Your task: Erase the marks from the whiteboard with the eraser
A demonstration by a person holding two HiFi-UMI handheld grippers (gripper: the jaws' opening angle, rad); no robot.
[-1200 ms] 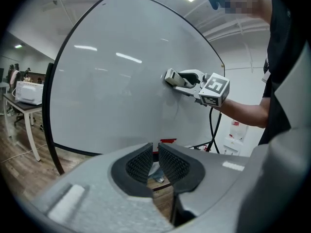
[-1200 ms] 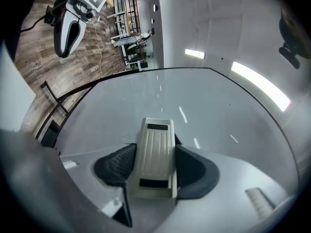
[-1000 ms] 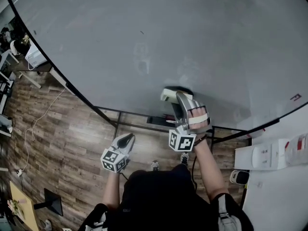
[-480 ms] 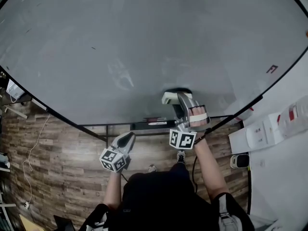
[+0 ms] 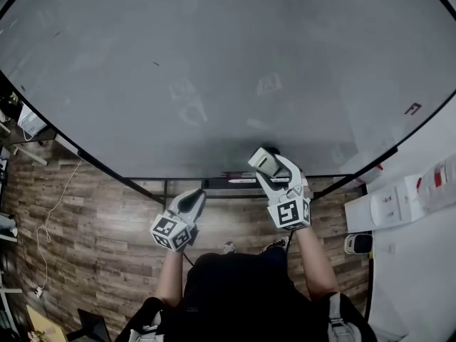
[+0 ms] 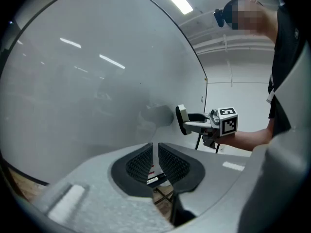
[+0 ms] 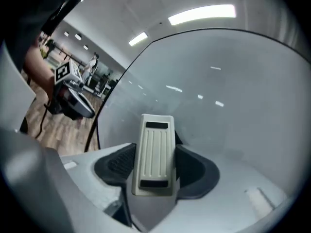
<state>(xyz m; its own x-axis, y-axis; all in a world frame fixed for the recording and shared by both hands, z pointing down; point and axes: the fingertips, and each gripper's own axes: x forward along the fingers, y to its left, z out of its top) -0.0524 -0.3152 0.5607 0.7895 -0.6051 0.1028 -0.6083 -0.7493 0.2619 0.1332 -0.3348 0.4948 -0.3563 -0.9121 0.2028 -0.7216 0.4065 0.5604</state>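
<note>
Pale grey and glossy, the whiteboard (image 5: 228,55) fills most of the head view, with a few faint ghostly marks (image 5: 187,100) near its middle, a small dark tick (image 5: 155,64) higher up and a red mark (image 5: 412,108) near its right edge. The right gripper (image 5: 273,168) pinches the cream eraser (image 7: 154,149) across its width, ribbed back toward the gripper's camera. It holds the eraser at the board's lower part, below the faint marks; whether the pad touches the surface cannot be told. The left gripper (image 6: 156,161) hangs lower and to the left, near the board's bottom edge and over the wooden floor (image 5: 92,212). Its pads are drawn nearly together, with only a thin slit between them and nothing held. Just under the board's bottom edge runs a dark tray (image 5: 212,184) (the only holder in sight), and in it lie a couple of pens (image 5: 239,180), one pale and one reddish, close together between the two grippers.
</note>
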